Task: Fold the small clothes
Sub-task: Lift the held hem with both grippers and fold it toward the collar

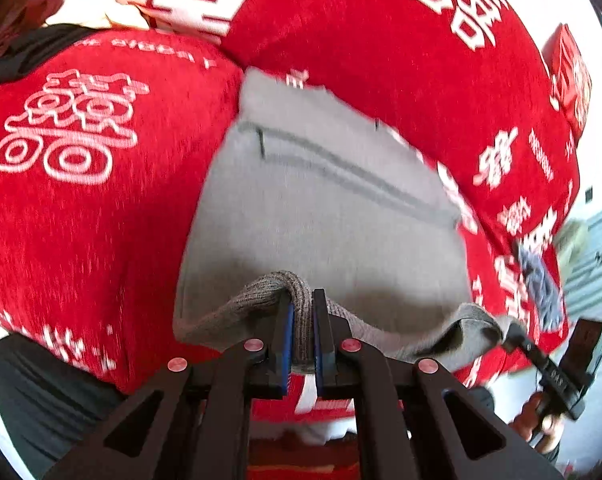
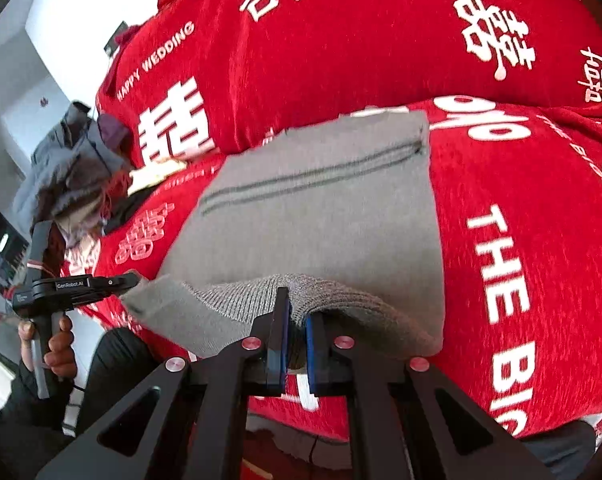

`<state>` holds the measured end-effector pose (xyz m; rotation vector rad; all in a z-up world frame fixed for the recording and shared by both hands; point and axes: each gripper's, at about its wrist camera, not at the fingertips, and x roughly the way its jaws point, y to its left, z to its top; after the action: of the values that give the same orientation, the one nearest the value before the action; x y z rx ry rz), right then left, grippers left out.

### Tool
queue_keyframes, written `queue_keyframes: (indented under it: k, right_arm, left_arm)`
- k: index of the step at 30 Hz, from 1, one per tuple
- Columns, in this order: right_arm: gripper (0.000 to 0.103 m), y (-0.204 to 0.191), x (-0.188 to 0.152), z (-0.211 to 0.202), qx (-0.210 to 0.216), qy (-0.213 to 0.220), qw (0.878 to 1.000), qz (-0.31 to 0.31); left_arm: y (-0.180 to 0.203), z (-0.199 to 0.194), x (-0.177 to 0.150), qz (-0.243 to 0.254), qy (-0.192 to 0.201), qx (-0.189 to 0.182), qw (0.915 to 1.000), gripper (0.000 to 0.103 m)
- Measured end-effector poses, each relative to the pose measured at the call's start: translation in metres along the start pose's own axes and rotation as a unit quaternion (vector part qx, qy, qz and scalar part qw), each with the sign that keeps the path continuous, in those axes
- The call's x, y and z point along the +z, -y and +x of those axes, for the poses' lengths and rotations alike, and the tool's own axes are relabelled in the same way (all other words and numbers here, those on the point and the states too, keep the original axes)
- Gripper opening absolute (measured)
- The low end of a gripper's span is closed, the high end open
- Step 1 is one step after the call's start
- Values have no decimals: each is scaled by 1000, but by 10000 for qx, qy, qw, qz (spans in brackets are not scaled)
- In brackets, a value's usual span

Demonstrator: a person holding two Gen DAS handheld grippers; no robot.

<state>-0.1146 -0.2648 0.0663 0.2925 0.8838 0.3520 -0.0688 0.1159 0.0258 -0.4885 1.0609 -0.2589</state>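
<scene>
1. My left fingers (image 1: 301, 320) are pinching the grey garment's (image 1: 321, 208) near hem, closed tight.
2. My right fingers (image 2: 297, 326) are clamping the same hem; the garment is lying mid-frame on the red cover (image 2: 521, 240).
3. Uneven lifting risks a crooked fold.

Grey knit garment (image 1: 317, 208) lies flat, centre of left wrist frame; two dark parallel stripes run diagonally across its upper half. Near ribbed hem is raised off the surface, bunched at lower centre. In right wrist frame it again fills the centre (image 2: 321, 216), stripes upper-middle.
</scene>
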Motion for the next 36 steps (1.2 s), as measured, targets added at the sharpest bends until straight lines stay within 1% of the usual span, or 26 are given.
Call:
queue_keyframes:
  k: [4,6,11,14,16,19,22,24,26,28,31,35,36]
  right_arm:
    - [7,4,27,-4,71,245,9996,111]
    - [7,4,45,-4,124,359,9992,137]
    - [7,-2,95,7,58,604,9981,114]
    - [7,-3,124,16,29,710,9974,114]
    - [7,-4,146,22,9,789,9968,106]
    - [7,-2,175,34,-69,865,9962,107]
    - [7,8,204,57,-189,889,9957,191]
    - [7,17,219,74,-270,863,9955,293]
    - [7,32,234,101,-368,756,9954,455]
    - [7,47,242,127,-493,614,9953,565]
    - [7,69,250,169,-713,291,9946,689]
    - [7,93,254,217,-946,-81,9924,781]
    - [7,99,255,228,-970,-152,9915,855]
  left_arm:
    - [7,-4,30,-181,289,1,9994,9]
    - [15,-5,45,-175,437,41,9989,9]
    - [38,-3,89,-102,743,115,9971,9]
    - [46,-1,117,-80,863,151,9961,9]
    - [52,3,142,-87,933,174,9954,9]
    - [57,15,172,-90,944,202,9953,9]
    - [61,40,205,-116,899,277,9955,9]
    - [65,65,225,-42,855,464,9952,9]
    - [67,93,241,23,794,619,9949,9]
    - [66,121,252,60,694,769,9946,9]
    - [57,173,266,29,449,1034,9936,9]
    - [35,218,272,-224,158,1170,9928,10]
    - [28,227,275,-364,54,1180,9923,14]
